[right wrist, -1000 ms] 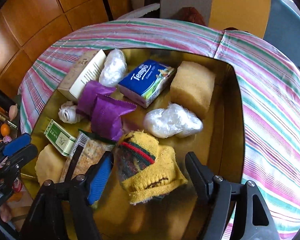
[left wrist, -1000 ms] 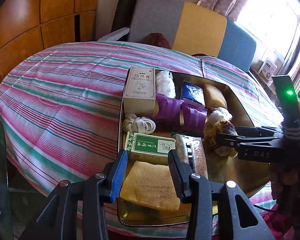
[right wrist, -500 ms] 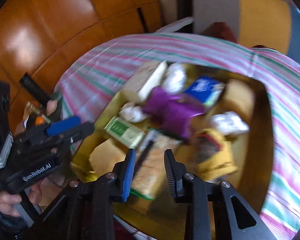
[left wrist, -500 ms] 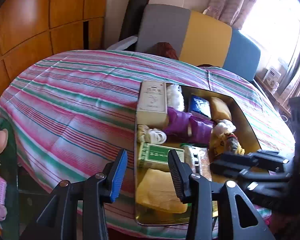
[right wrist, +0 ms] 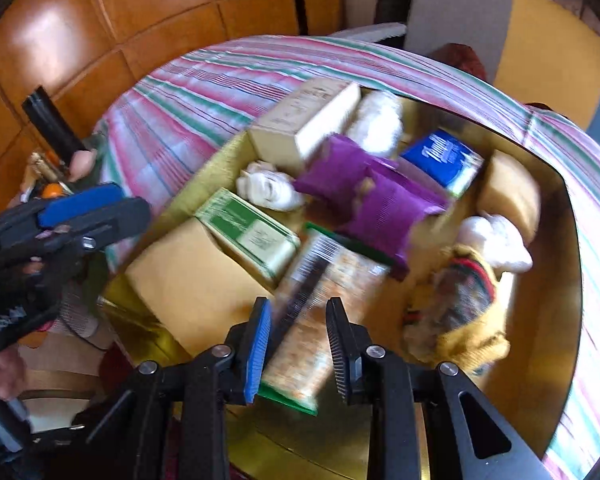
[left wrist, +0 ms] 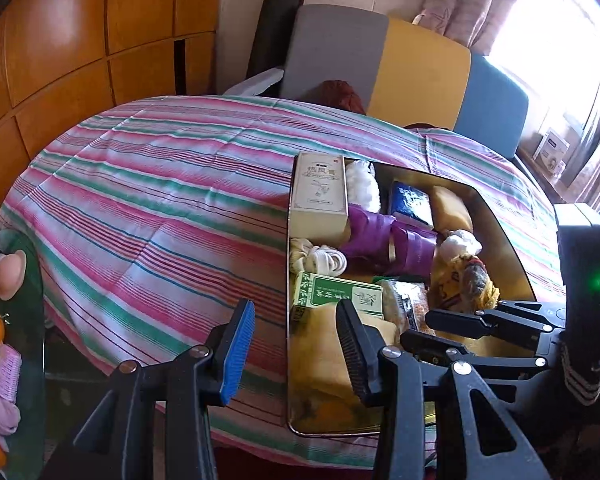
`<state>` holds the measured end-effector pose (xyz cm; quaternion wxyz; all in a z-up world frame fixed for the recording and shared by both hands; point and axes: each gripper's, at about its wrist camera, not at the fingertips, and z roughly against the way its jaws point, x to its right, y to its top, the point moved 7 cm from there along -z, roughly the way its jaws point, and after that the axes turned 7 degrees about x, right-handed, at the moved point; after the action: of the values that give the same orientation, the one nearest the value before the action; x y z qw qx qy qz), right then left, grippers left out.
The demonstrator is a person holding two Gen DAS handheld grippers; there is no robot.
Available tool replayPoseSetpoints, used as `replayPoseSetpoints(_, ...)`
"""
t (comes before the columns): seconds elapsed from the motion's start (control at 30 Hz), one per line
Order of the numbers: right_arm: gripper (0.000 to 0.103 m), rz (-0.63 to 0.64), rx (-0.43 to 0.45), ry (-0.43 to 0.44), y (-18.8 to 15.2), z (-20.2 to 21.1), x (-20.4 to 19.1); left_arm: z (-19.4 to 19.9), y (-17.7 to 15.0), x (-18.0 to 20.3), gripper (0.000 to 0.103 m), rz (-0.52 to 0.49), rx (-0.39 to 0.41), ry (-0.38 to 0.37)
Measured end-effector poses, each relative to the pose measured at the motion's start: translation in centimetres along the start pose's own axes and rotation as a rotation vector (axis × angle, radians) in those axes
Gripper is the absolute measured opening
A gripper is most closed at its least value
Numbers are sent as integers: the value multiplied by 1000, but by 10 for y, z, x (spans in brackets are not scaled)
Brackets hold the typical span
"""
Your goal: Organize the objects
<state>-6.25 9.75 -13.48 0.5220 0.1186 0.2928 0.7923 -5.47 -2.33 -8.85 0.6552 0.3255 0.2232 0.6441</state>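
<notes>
Cracker packet (right wrist: 304,312) sits between my parted right tongs (right wrist: 298,344); I'd centre before squeezing. Left tongs (left wrist: 296,344) hang open, empty.

A round table under a striped cloth (left wrist: 148,208) carries a gold tray (left wrist: 504,232) of oddments.

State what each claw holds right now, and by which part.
The left claw is open and holds nothing. The right claw straddles the near end of the cracker packet, but blur hides whether it grips.
</notes>
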Motion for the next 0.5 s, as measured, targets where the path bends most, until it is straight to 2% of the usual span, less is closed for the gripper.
replayPoseSetpoints(0.17, 32, -18, 6, 9, 0, 1, 2, 5, 3, 3, 47, -11, 17, 21)
replayPoseSetpoints(0.33, 33, -27, 27, -21, -3, 9, 5, 14, 8, 2, 49, -15, 56, 58)
replayPoseSetpoints(0.5, 54, -57, 99, -95, -1, 27, 13, 21, 12, 1, 50, -12, 85, 88)
